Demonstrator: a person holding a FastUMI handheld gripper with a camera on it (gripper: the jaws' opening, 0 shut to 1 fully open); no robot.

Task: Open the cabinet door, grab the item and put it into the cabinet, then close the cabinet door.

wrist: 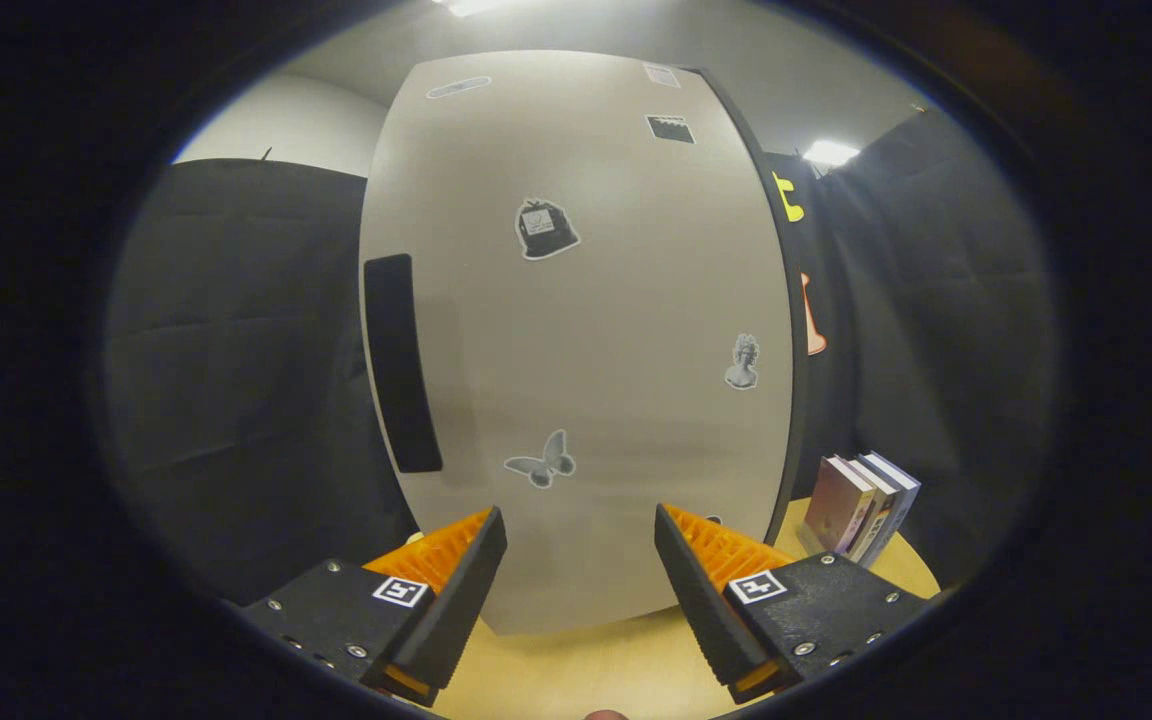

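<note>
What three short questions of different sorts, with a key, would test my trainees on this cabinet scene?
1. True or false: the cabinet door is shut.
2. Multiple choice: the books stand (a) between the fingers, (b) beside the cabinet, beyond the right finger, (c) on top of the cabinet.
3. Fill in: the dark vertical handle lies near the door's ___ edge, beyond the left finger.

Key: 1 true. 2 b. 3 left. The gripper is open, holding nothing, its fingers pointing at the door's lower part above the wooden table.
</note>
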